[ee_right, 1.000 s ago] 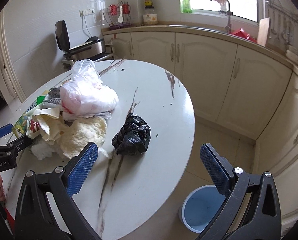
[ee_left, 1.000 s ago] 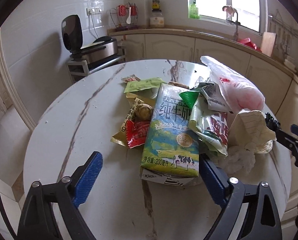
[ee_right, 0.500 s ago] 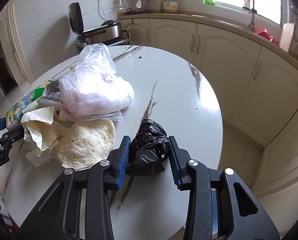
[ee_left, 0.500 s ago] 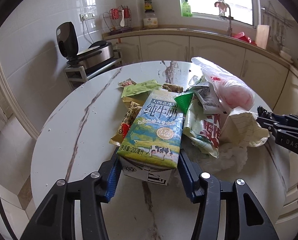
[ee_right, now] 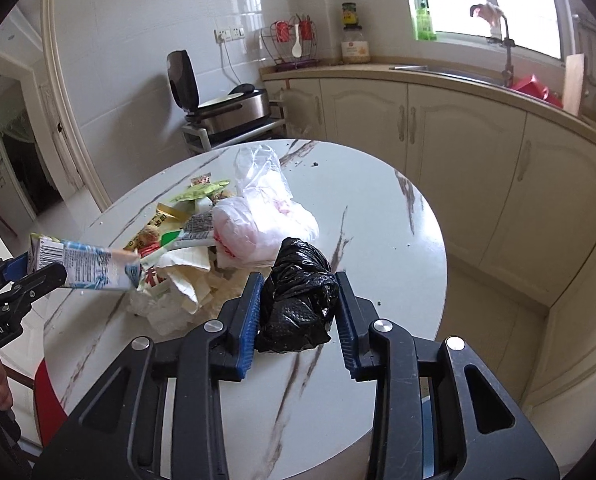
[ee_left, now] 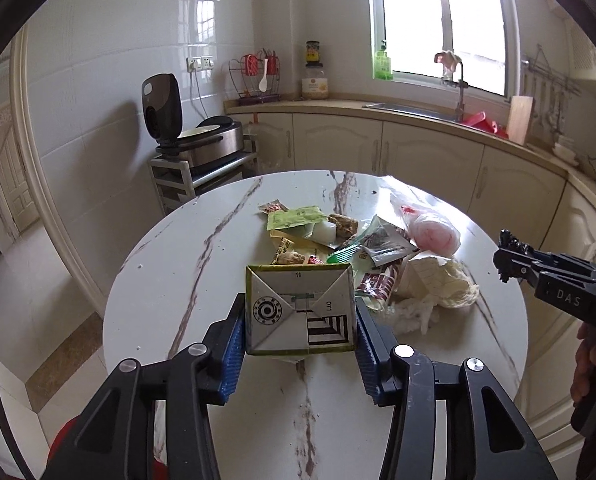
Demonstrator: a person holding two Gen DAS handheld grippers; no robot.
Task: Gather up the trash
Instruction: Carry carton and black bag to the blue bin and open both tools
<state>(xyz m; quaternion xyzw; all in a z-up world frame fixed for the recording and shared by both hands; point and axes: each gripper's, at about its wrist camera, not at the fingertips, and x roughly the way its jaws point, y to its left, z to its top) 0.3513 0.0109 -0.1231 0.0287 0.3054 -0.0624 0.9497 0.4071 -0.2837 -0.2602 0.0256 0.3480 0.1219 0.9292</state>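
White tiled walls and cream cabinets surround a round marble table. A bright window stands above the counter with a sink.

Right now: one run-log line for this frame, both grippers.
left gripper: shut on milk carton, lifted | right gripper: shut on black bag, lifted | rest of trash pile on table

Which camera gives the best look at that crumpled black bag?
The right wrist view: the black bag sits front and centre, pinched between the right claw's blue pads above the table. The left wrist view shows only a sliver of it at the tip of that claw.
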